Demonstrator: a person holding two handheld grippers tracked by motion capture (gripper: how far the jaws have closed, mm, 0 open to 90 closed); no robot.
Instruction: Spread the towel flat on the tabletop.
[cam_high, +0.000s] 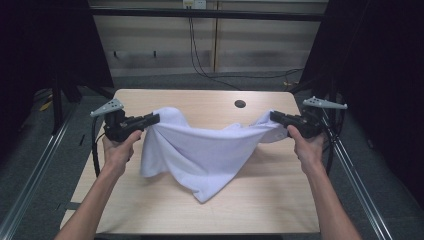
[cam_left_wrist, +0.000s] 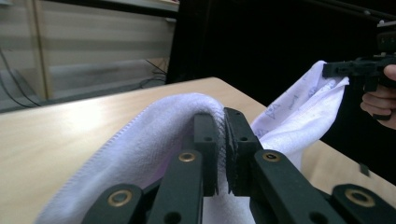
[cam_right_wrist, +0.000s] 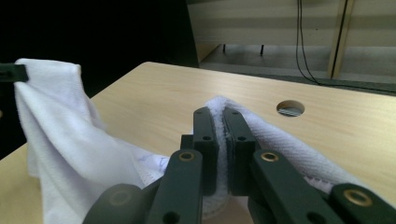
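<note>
The left tongs (cam_high: 156, 118) and the right tongs (cam_high: 273, 116) each grip one end of the white towel (cam_high: 200, 150). It hangs between them, and its low middle touches the table (cam_high: 210, 100).

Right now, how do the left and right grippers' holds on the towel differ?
The left gripper pinches the towel at a corner from which a long fold hangs down to the table; the right gripper pinches an end where the cloth bunches short and tight. In the high view the left gripper sits slightly nearer the person, the right slightly farther. Shared: both are shut on the towel's edge, pointing inward, with the cloth sagging between them.
</note>
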